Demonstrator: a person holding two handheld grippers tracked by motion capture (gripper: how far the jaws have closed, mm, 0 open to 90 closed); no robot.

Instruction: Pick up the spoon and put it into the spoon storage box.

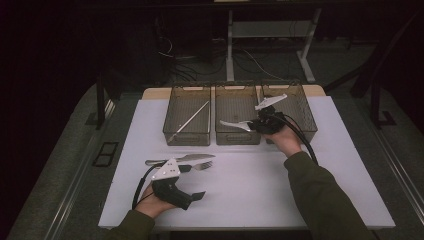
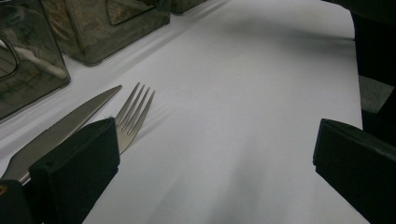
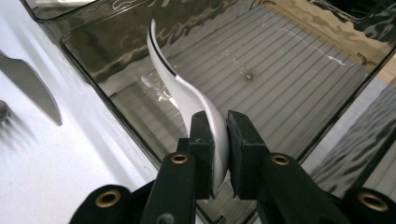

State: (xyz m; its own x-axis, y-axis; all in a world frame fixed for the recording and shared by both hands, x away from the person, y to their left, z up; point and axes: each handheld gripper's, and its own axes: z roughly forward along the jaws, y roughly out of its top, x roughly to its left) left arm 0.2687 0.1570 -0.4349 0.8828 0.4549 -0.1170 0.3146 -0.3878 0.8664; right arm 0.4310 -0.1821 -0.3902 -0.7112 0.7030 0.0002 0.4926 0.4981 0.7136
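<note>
On the left I had my left gripper [image 1: 192,196] resting low on the white tabletop [image 1: 250,190], its jaws spread wide with nothing between them. Just beyond it lay a silver metal table knife [image 2: 60,128] and a silver four-tined fork [image 2: 133,114], side by side and touching or nearly so, both pointing toward the row of bins.

Across the far side of the tabletop stood three smoky transparent plastic bins in a row. The left bin [image 1: 187,135] held a long thin metal utensil [image 1: 192,119] lying diagonally; I could not tell what kind it was. The middle bin [image 1: 237,136] sat just beside it.

At the right, my right gripper [image 1: 252,125] was held over the near edge of the middle bin. Its jaws were pressed together on the handle of a shiny white-looking metal spoon [image 3: 184,91], pinching it edge-on. The curved spoon rose from the pads out over the ribbed floor of that bin, clear of the bottom. The right bin [image 1: 300,112] stood just behind my hand.
</note>
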